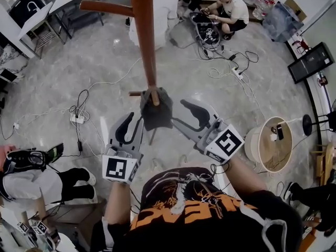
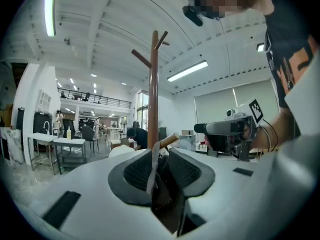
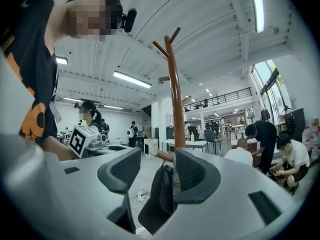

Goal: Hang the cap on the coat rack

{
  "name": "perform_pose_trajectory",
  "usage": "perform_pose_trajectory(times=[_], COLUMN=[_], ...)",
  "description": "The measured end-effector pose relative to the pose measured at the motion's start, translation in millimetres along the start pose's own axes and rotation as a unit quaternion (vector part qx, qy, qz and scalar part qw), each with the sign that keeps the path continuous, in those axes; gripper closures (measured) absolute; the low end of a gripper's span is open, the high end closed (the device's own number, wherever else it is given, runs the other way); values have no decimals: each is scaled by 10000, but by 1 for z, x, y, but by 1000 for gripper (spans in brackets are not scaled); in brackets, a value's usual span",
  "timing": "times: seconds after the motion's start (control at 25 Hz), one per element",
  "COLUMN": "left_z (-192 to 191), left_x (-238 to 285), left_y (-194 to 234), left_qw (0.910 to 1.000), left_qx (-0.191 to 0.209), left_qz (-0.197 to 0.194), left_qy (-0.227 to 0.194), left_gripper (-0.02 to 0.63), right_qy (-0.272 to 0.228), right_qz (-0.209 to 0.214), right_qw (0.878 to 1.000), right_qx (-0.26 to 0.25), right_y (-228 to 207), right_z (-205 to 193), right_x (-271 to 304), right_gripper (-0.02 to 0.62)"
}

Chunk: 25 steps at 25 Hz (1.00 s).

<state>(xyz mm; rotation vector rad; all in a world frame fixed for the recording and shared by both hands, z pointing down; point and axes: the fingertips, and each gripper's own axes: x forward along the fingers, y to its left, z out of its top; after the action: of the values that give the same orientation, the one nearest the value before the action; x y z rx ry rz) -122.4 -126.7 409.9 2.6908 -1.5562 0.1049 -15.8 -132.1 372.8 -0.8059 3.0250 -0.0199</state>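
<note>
A dark grey cap (image 1: 157, 114) hangs on a low peg (image 1: 154, 95) of the brown wooden coat rack (image 1: 144, 35). My left gripper (image 1: 135, 121) is at the cap's left side. In the left gripper view its jaws (image 2: 160, 156) stand a little apart, with the cap's (image 2: 162, 196) pale edge strip loose between the pads and the rack pole (image 2: 153, 84) straight ahead. My right gripper (image 1: 178, 113) is at the cap's right side, open. In the right gripper view the jaws (image 3: 157, 159) gape wide, and the cap (image 3: 160, 199) hangs by the right pad below the pole (image 3: 175, 99).
Cables and a power strip (image 1: 77, 118) lie on the grey floor around the rack. A round wooden drum (image 1: 270, 143) stands to the right. People crouch at the back (image 1: 227, 7) and another person sits at lower left (image 1: 31, 177). Tables (image 1: 58, 4) stand far left.
</note>
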Motion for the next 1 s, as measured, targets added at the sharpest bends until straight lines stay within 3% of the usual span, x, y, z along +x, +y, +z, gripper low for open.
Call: perform_pose_trajectory(times=[0.24, 0.4, 0.48, 0.56, 0.6, 1.0], left_z=[55, 81, 92, 96, 97, 95], left_x=[-33, -51, -54, -52, -50, -49], left_y=[-25, -30, -37, -43, -46, -61], left_qw=[9988, 9980, 9971, 9969, 9970, 9966], left_qx=[-119, -178, -204, -151, -119, -145], left_qz=[-412, -348, -439, -550, -592, -735], left_qy=[-222, -503, -595, -538, -488, -345], left_gripper=[508, 580, 583, 583, 583, 583], right_qy=[-125, -154, -244, -283, -265, -300], right_qz=[181, 286, 226, 155, 154, 244], right_qw=[9997, 9995, 9994, 9993, 9994, 9992], right_qx=[47, 52, 104, 164, 173, 134], right_y=[16, 25, 26, 24, 23, 32], right_z=[51, 67, 76, 81, 81, 87], right_x=[-29, -39, -42, -44, -45, -53], right_gripper=[367, 383, 446, 564, 580, 580])
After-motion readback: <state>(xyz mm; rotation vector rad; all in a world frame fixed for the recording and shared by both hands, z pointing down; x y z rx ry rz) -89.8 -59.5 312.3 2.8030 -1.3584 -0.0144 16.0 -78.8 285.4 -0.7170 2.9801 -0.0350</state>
